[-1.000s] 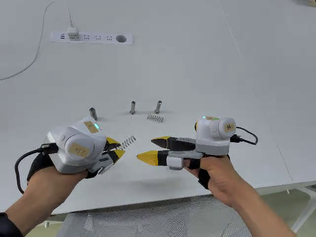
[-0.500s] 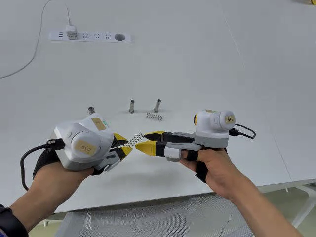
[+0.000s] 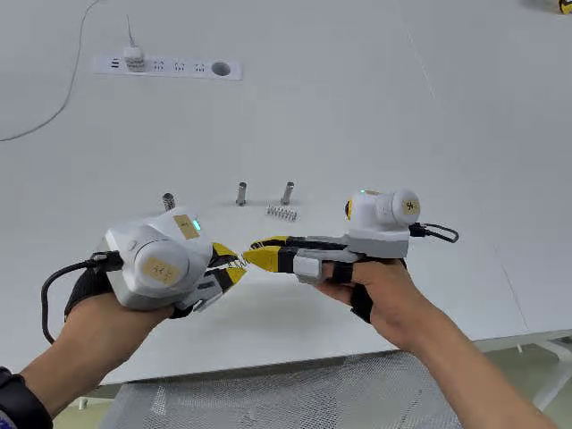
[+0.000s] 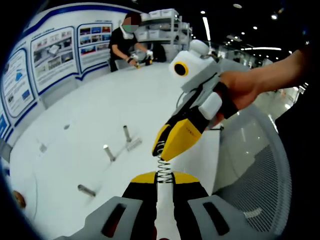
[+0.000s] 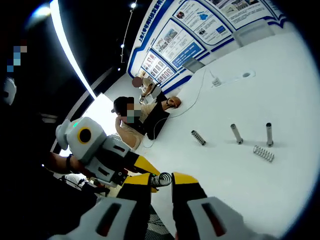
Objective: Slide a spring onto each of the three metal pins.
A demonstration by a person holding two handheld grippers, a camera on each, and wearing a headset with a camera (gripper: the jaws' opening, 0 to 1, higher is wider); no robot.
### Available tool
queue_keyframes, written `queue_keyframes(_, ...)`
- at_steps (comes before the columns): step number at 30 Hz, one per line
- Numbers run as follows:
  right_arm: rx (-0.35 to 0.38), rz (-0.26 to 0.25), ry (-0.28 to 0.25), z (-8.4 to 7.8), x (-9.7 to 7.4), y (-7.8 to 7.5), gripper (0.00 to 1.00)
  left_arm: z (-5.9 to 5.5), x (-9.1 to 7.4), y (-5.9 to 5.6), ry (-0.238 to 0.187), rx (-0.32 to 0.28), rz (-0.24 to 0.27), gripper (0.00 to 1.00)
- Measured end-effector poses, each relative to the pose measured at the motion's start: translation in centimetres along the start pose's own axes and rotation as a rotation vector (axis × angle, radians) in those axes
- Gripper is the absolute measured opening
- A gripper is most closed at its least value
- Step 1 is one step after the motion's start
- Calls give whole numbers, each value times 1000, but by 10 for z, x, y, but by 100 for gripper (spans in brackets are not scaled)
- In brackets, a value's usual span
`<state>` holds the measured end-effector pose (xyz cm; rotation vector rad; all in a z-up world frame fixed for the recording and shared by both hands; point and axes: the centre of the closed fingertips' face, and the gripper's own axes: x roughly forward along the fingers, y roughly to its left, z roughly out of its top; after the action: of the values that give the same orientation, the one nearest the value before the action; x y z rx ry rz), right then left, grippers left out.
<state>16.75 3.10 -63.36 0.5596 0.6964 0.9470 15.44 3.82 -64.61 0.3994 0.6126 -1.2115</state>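
Left gripper (image 4: 159,176) jaws are pinched on the spring (image 4: 161,161), a thin, bright steel coil held in the air above the bench's near edge. Right gripper (image 5: 161,181) jaws are narrow round its free end. Gripping? Can't tell. Best to keep the tips in line and release one end only once the other bites. Bare pins (image 3: 241,193) stand farther off.

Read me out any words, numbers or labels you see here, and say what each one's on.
"54", probably: round sticker on right tongs.
Tan stickers on left tongs: print too blurred.
Wall posters: too small to read.
Power strip: no legible marking.
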Motion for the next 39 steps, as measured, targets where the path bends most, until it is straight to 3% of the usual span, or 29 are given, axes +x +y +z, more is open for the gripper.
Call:
queue_keyframes(12,11,14,13,3,-2,3,13,2,1,-1,-13,7,-14,10)
queue_keyframes(22,-29,16,37,9,-2,12,12,6,-1,1,-30,6,-19,10)
queue_keyframes(29,-105,6,98,14,-4,19,12,12,-3,-2,-60,8,-54,10)
queue_keyframes(39,-285,-24,233,21,-9,26,12,27,-4,-3,-115,33,-92,10)
